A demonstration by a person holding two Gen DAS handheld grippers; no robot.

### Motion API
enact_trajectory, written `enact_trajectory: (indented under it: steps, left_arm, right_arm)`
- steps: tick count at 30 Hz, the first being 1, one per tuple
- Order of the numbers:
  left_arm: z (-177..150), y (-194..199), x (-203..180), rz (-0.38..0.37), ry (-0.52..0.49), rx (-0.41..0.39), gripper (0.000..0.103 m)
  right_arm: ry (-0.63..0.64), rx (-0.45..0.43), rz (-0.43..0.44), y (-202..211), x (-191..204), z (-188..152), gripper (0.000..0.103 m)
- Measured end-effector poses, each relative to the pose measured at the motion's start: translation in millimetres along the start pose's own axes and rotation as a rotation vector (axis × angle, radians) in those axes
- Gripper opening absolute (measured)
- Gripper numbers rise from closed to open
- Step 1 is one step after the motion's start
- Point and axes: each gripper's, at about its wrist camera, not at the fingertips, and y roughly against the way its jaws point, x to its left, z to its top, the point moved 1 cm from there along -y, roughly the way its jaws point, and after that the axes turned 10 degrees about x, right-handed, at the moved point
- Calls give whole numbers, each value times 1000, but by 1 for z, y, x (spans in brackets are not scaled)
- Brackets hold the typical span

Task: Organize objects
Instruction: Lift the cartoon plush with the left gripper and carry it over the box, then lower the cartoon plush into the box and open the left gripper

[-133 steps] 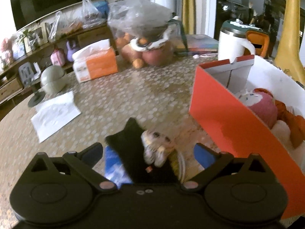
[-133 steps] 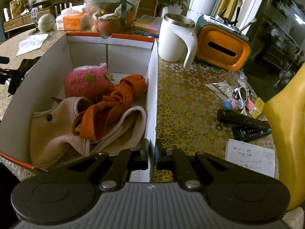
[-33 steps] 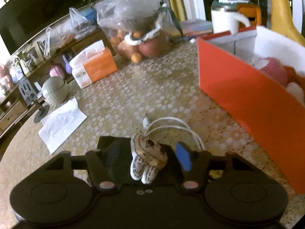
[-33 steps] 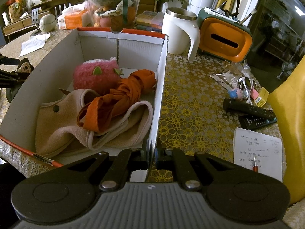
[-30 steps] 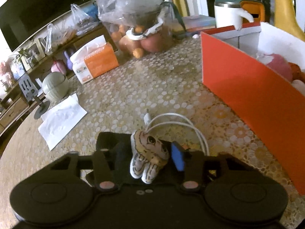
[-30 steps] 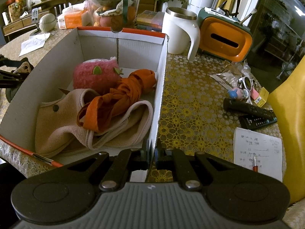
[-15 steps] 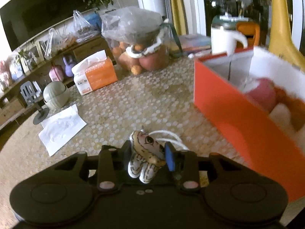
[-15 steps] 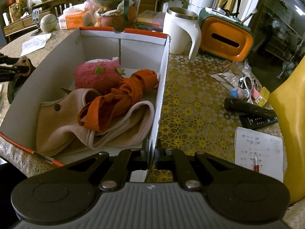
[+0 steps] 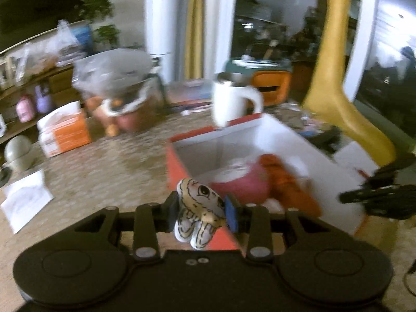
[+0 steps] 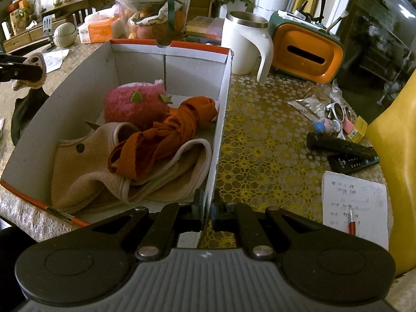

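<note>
A small beige plush figure (image 9: 197, 195) with a drawn eye is pinched in my left gripper (image 9: 201, 212), raised over the near corner of the orange box (image 9: 176, 161). In the right wrist view that gripper (image 10: 20, 71) and the plush figure (image 10: 36, 61) sit just outside the box's left wall (image 10: 85, 78). Inside the box lie a pink fuzzy toy (image 10: 135, 106), a twisted orange cloth (image 10: 166, 135) and a beige garment (image 10: 91, 171). My right gripper (image 10: 207, 208) is shut on the box's right wall.
A black cloth (image 10: 26, 109) shows below the left gripper, beside the box. Behind the box stand a white mug (image 10: 244, 46), an orange tissue holder (image 10: 306, 49) and a fruit bag (image 10: 153, 13). Remotes (image 10: 343, 148) and a note sheet (image 10: 353, 202) lie right, by a yellow chair (image 10: 397, 156).
My left gripper closed on the plush figure, lifted it off the table and swung it right, over the box's corner. The white cable stayed behind. The right gripper kept still.
</note>
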Motion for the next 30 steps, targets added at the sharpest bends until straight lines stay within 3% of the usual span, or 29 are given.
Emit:
enact_trajectory:
  steps: [12, 19, 30]
  left_arm:
    - [11, -24, -74, -111, -120, 59, 35]
    - [3, -51, -93, -96, -154, 162, 36]
    - [-3, -83, -90, -62, -147, 271, 36]
  right_arm:
    - [-14, -5, 8, 0, 0, 0, 5]
    - [-16, -7, 11, 0, -1, -1, 5]
    - [-14, -8, 8, 0, 0, -1, 5]
